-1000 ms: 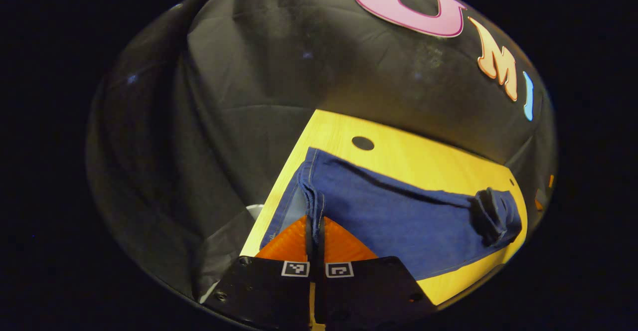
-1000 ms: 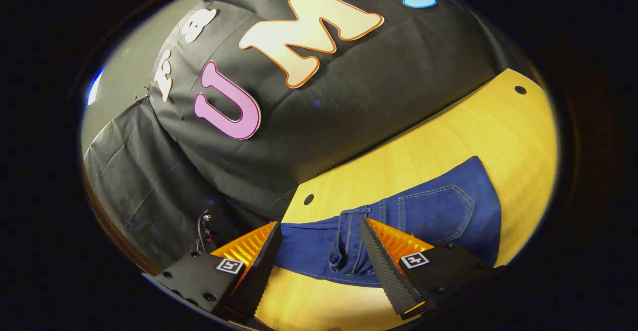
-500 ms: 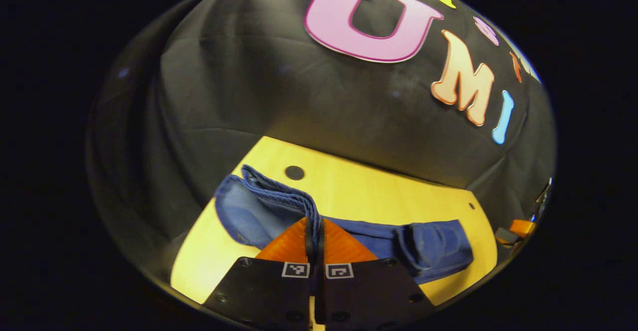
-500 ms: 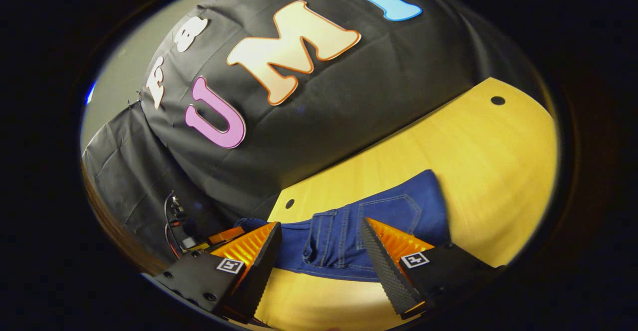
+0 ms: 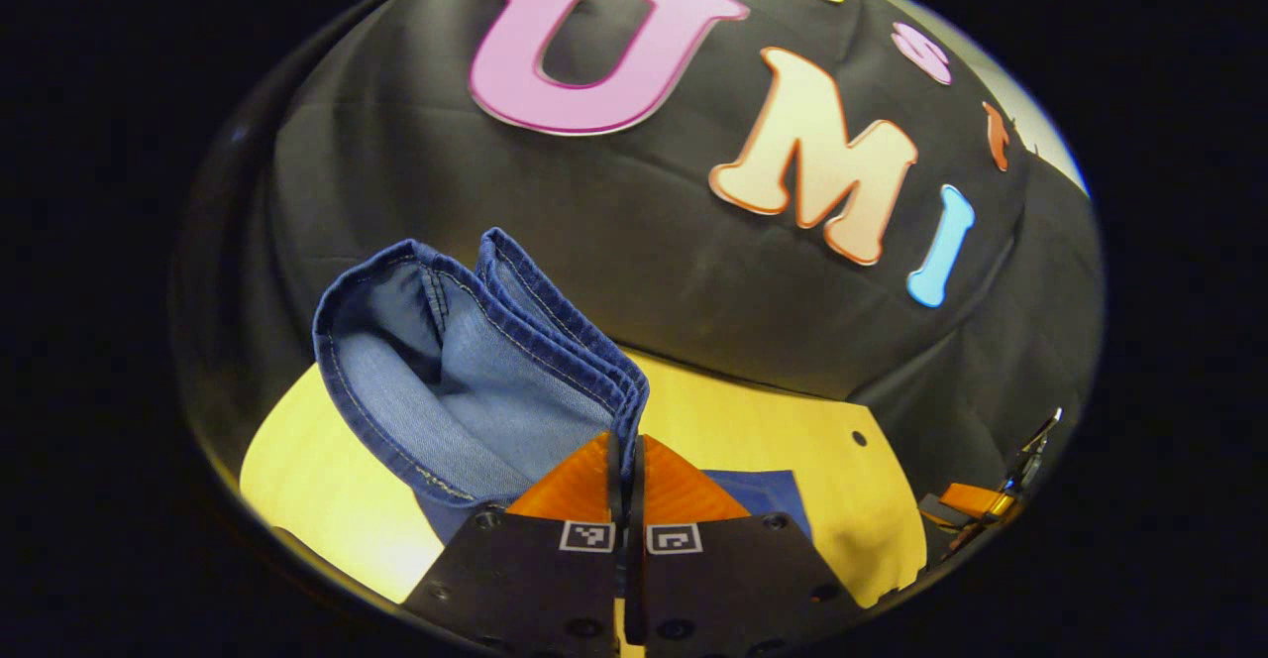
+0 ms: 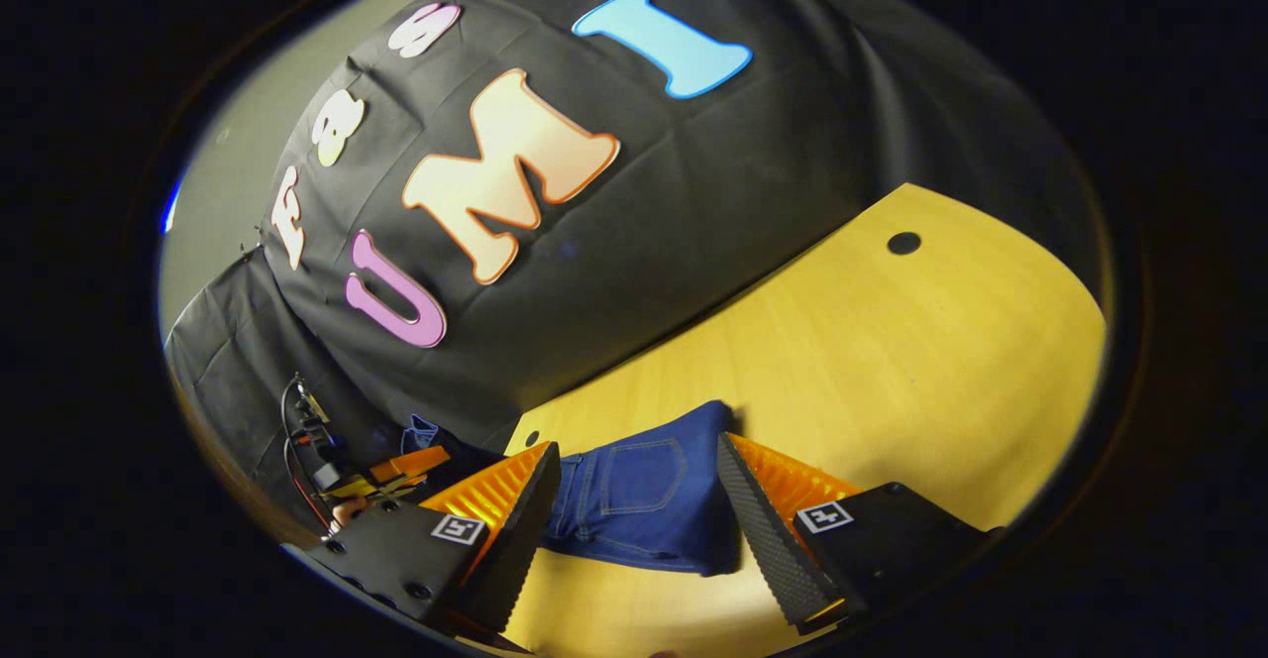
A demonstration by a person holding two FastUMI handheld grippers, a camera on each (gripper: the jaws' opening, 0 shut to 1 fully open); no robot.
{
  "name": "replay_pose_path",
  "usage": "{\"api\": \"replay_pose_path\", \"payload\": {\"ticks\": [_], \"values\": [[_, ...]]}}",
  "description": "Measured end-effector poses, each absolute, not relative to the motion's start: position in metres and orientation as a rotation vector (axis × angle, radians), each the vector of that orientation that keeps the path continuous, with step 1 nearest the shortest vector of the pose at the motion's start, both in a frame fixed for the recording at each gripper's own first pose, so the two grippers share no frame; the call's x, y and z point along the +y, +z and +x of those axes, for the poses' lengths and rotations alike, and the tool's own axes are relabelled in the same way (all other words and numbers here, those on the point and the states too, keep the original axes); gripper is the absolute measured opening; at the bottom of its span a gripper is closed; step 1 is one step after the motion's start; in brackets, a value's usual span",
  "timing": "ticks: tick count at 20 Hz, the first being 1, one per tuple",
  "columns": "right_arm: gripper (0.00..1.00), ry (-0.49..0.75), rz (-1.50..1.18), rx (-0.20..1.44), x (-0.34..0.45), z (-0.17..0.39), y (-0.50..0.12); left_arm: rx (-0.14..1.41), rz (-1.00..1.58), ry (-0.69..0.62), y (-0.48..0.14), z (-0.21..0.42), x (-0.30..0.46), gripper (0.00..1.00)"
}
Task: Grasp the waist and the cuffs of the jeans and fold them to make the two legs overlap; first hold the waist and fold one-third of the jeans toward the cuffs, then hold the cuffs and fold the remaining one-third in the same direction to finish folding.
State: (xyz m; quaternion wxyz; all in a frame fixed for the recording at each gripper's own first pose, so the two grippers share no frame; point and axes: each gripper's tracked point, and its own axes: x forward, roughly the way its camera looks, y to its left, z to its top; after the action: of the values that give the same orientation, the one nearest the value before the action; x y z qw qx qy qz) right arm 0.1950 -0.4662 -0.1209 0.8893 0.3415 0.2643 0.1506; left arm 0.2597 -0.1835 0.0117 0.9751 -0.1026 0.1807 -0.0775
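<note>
So the left gripper (image 5: 625,450) is clamped tight on the stacked cuffs (image 5: 555,331) of the dark blue denim jeans (image 5: 466,381), both fingers pressed together with the doubled hem edge pinched right between them. In the left gripper view the cuffs are lifted up off the yellow wooden tabletop (image 5: 307,470), and the paler inside of the leg fabric is turned toward the camera, fanning out up and to the left of the fingers against the black cloth wall. A smaller flat patch of the denim is seen lying on the tabletop just to the right of the fingers, and a small dark round hole (image 5: 859,437) is spotted in the wood further right. Over in the right gripper view, the right gripper (image 6: 634,509) is spread wide with nothing held in it, hovering above the waist end of the jeans (image 6: 644,490), which is laid flat on the tabletop (image 6: 892,361) with a stitched back pocket (image 6: 644,463) facing up, framed in the gap between the two fingers. Whether the fingers are touching the fabric can't be made out. The other gripper, with a bit of the hand holding it and some wiring, is glimpsed far left near the table edge, and another dark hole (image 6: 902,243) is seen toward the far corner of the wood.
</note>
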Motion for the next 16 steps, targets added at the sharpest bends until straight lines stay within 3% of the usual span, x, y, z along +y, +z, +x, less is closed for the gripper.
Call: {"api": "replay_pose_path", "payload": {"ticks": [6, 11, 16], "values": [[0.98, 0.274, 0.719, 0.541, -0.522, 0.190, -0.136, 0.386, -0.150, -0.285, 0.009, 0.254, -0.311, 0.00], [0.98, 0.259, 0.724, 0.551, -0.544, 0.174, -0.149, 0.504, -0.021, -0.318, -0.060, 0.245, -0.372, 0.00], [0.98, 0.253, 0.726, 0.578, -0.550, 0.155, -0.162, 0.624, 0.081, -0.269, -0.144, 0.223, -0.384, 0.00]]}}
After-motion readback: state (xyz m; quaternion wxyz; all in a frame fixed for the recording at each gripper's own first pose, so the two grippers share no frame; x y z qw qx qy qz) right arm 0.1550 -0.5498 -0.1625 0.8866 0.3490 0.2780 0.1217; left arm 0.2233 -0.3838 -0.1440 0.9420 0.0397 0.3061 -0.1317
